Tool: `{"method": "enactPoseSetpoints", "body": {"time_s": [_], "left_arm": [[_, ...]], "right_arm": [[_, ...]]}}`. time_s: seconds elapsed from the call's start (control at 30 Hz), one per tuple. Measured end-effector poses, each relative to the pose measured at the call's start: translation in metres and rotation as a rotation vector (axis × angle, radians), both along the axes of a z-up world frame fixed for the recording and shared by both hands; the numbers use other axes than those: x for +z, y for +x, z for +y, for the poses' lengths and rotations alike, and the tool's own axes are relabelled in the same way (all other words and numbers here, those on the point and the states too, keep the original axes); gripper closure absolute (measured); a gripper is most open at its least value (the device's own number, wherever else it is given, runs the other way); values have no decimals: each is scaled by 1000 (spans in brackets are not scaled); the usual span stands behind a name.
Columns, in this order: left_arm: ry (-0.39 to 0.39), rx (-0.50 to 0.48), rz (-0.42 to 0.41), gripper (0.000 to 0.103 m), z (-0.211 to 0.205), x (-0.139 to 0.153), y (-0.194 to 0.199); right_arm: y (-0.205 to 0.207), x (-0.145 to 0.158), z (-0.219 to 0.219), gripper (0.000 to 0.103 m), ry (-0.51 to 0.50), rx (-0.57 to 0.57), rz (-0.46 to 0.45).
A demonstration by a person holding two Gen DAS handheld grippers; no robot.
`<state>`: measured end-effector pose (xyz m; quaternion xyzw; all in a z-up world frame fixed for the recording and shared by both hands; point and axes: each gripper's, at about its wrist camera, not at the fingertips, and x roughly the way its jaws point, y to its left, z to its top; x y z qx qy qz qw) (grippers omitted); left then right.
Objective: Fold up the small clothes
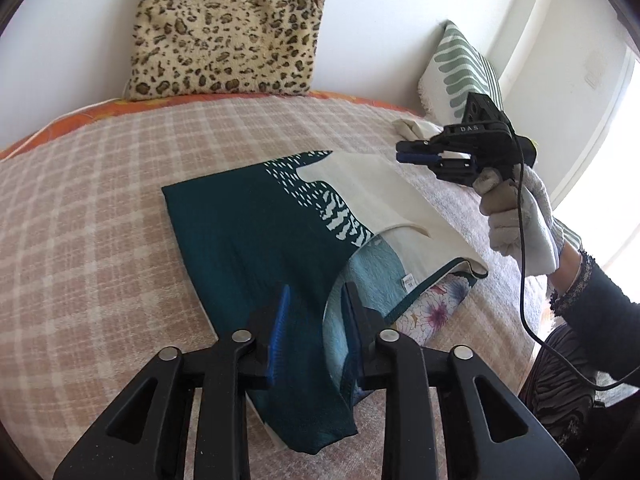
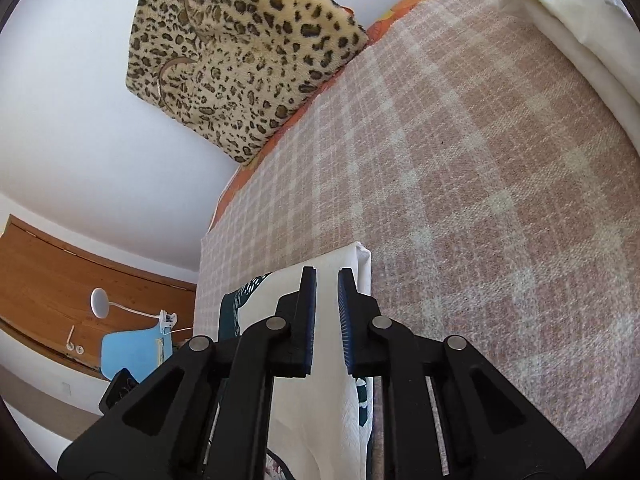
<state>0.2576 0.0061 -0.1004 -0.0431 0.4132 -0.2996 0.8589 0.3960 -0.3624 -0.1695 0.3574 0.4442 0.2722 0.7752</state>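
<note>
Lying flat on the pink-and-cream checked woven bedspread point(image 1: 100, 200) is a small dark-teal garment with a cream upper part and white dashes point(image 1: 256, 232), partly folded, its pale-blue lining and flowered panel showing at the near edge. The left gripper point(image 1: 316, 320) hovers over that near edge, blue pads parted, nothing between them. The right gripper point(image 1: 416, 156), in a white-gloved hand point(image 1: 520, 224), hangs above the cream corner with jaws nearly together, clear of the cloth (a narrow gap shows). A leopard-print plush cushion point(image 1: 228, 28) leans on the wall.
</note>
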Motion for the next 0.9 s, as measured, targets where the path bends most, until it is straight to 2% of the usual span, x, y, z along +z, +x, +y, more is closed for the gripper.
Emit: {"method": "enactPoseSetpoints", "body": {"time_s": [0.03, 0.2, 0.27, 0.37, 0.47, 0.57, 0.77, 0.8, 0.9], "left_arm": [[-10, 41, -7, 57, 9, 2, 4], [-163, 196, 103, 57, 47, -12, 36], [-201, 214, 153, 57, 52, -21, 50], [-227, 249, 185, 57, 52, -29, 67], [-308, 283, 248, 57, 56, -42, 82], [-306, 323, 268, 57, 58, -50, 90], [-304, 361, 277, 57, 63, -58, 101], [-316, 366, 278, 57, 65, -59, 103], [-351, 372, 286, 57, 69, -62, 108]], "right_arm": [[-8, 8, -1, 89, -27, 6, -14], [-51, 23, 1, 75, -129, 43, -26], [-67, 22, 2, 73, -163, 51, -14], [-86, 16, 0, 71, -189, 61, 10], [-100, 10, -4, 63, -200, 57, 36], [-111, 3, -6, 62, -215, 64, 53], [-125, -19, -5, 61, -155, 90, 115], [-126, -19, -5, 59, -158, 87, 104], [-126, -17, -2, 42, -128, 103, 90]]}}
